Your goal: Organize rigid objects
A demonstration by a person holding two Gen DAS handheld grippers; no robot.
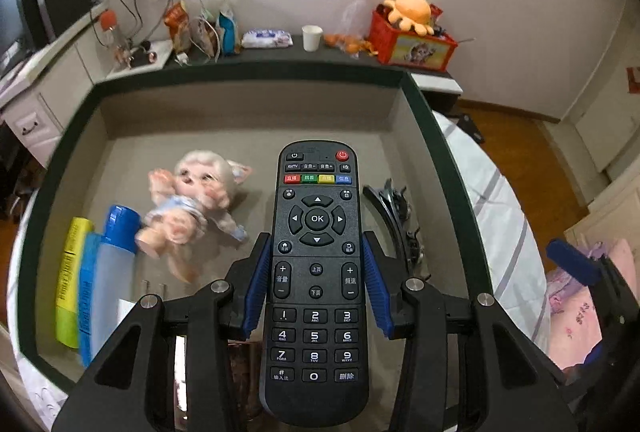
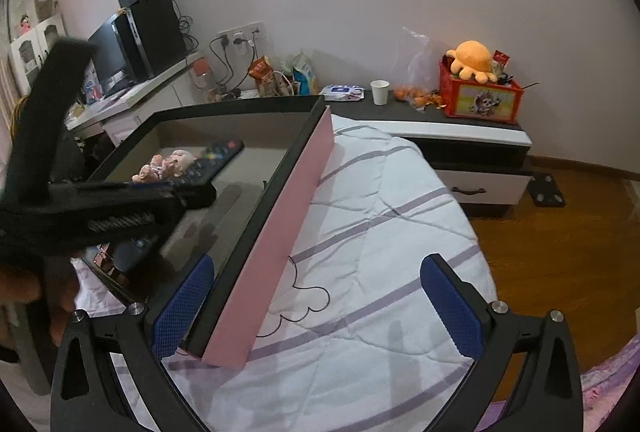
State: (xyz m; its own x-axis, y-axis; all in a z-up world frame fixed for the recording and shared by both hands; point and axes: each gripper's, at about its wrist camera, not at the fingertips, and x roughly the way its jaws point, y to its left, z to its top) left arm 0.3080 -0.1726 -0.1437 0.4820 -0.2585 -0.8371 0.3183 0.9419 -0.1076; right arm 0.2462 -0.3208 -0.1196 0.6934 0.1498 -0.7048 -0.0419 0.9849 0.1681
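A black remote control is clamped between the blue pads of my left gripper, which is shut on it and tilted down over an open box with dark rims and pink outer walls. On the box floor lie a small doll, a yellow marker, a blue-capped translucent tube and black hair clips. In the right wrist view the remote hangs above the doll. My right gripper stands open and empty over the bedsheet, straddling the box's near corner.
The box rests on a bed with a white, purple-striped sheet. Behind it a dark cabinet top carries a paper cup, snack bags and a red basket with an orange plush. Wooden floor lies to the right.
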